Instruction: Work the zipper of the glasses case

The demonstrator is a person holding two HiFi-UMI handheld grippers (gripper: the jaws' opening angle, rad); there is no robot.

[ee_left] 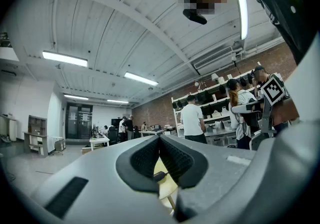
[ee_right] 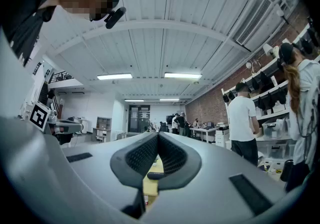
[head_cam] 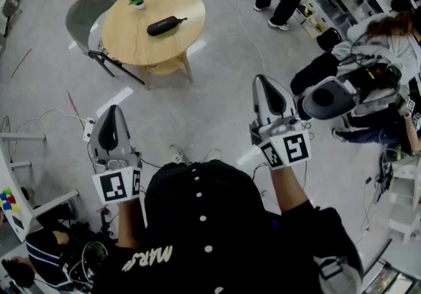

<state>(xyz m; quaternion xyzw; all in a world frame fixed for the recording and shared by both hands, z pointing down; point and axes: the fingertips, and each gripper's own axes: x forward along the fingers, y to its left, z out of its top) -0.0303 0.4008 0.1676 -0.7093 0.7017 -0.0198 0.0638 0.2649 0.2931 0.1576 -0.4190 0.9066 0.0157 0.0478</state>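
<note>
An open-plan lab or workshop: a white ribbed ceiling [ee_right: 165, 42] carries strip lights [ee_left: 65, 58], one side is a brick wall [ee_left: 157, 113], and open shelving [ee_left: 215, 97] is stacked with gear. White desks [ee_right: 206, 130] with people at them fill the far end, cables [head_cam: 240, 20] trail across the grey floor [head_cam: 210, 102], and a small round wooden table [head_cam: 125, 39] stands in the open
</note>
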